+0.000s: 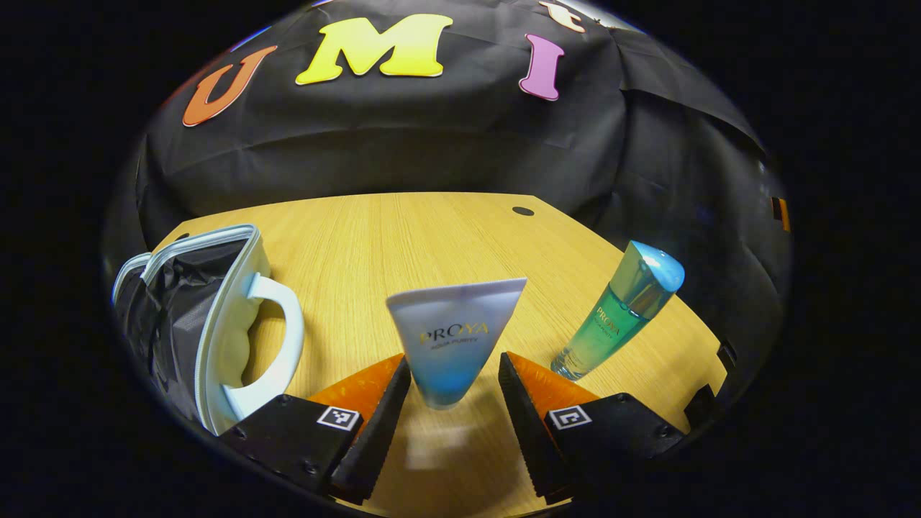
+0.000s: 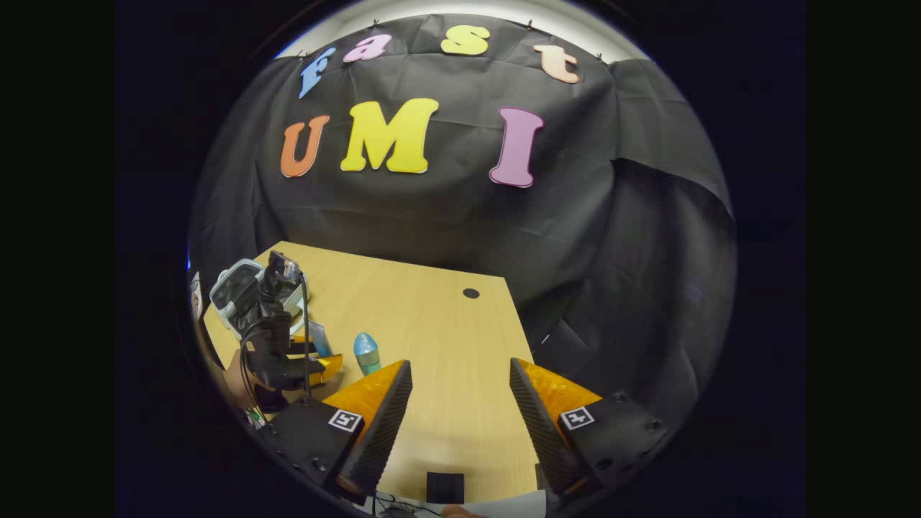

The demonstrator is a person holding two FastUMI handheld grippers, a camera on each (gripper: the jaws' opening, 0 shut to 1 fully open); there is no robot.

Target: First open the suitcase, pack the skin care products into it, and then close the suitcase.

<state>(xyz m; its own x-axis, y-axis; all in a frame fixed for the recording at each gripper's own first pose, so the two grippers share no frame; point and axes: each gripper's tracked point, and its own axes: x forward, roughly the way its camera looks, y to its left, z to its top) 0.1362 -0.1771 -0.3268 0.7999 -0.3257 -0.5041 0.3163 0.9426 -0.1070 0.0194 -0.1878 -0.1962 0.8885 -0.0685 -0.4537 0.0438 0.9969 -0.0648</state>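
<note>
A white and blue tube (image 1: 453, 338) stands on the wooden table (image 1: 432, 237), cap end down. My left gripper (image 1: 453, 365) is open, one finger on each side of the tube's lower part with a small gap. A green bottle (image 1: 619, 316) with a blue cap stands to the right. At the left lies the small white suitcase (image 1: 216, 324), open, with black lining and a white handle. My right gripper (image 2: 460, 365) hangs open over bare table, holding nothing. Its view has the left gripper (image 2: 316, 354), the tube (image 2: 319, 338), the bottle (image 2: 365, 352) and the suitcase (image 2: 237, 288) far left.
A round dark hole (image 1: 523, 211) marks the table near its far edge. The black cloth wall closes the back and right side. A hand (image 2: 237, 381) holds the left gripper, with a cable running from it. A small black square (image 2: 445, 485) sits at the table's near edge.
</note>
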